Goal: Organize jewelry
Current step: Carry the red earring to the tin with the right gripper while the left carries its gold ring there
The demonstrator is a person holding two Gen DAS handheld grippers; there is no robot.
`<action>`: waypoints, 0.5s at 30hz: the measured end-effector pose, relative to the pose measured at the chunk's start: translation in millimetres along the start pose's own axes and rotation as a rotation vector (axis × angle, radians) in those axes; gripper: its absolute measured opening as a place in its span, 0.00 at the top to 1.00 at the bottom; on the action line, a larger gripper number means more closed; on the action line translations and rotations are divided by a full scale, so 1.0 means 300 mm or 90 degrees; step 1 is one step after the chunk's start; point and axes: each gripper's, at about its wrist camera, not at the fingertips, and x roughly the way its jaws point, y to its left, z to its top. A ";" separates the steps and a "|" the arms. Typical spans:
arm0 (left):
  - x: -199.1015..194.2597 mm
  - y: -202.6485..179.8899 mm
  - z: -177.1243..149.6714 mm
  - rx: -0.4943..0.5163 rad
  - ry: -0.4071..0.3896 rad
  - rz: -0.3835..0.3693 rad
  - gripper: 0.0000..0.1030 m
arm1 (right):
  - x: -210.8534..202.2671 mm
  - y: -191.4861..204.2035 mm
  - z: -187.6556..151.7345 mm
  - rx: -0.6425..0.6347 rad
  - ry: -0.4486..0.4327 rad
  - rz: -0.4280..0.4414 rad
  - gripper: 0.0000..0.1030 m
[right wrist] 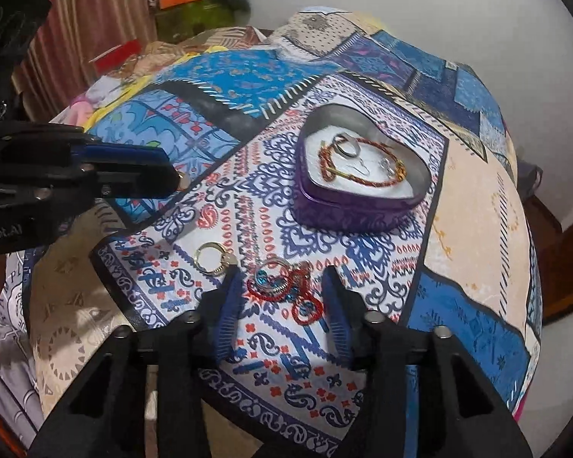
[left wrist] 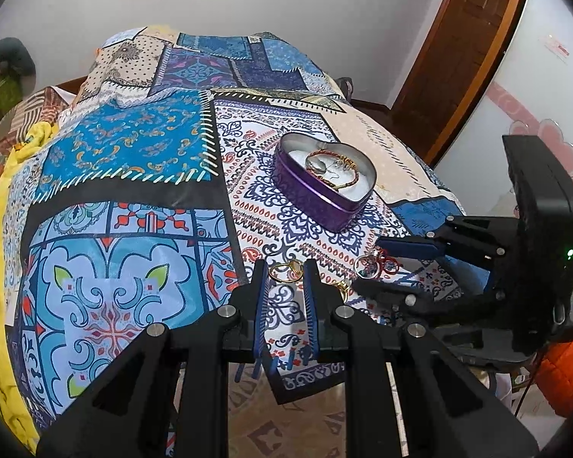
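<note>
Red-blue earrings (right wrist: 286, 286) between parted right fingers (right wrist: 233, 305), untouched | left fingers (left wrist: 261, 297) narrow, empty

Pale, plain walls (left wrist: 286, 4); a brown wooden door (left wrist: 473, 30) at the right; a bed spread with a blue patchwork cover (left wrist: 133, 145); reddish striped curtains (right wrist: 91, 23) beyond; patterned beige floor (left wrist: 286, 427).

Black tool (left wrist: 284, 273), blue ribbed pads (right wrist: 229, 307)

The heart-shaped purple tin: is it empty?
No, the heart-shaped purple tin already holds jewelry: a red and gold bracelet and a silver ring lie on its white lining.
</note>
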 end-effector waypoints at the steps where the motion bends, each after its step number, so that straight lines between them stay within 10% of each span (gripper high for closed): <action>1: 0.002 0.001 0.000 -0.002 0.001 -0.001 0.84 | 0.003 -0.004 0.006 0.001 -0.001 -0.006 0.68; 15: -0.006 -0.018 0.029 0.004 -0.012 -0.005 0.84 | -0.072 -0.069 0.013 0.084 -0.055 0.002 0.73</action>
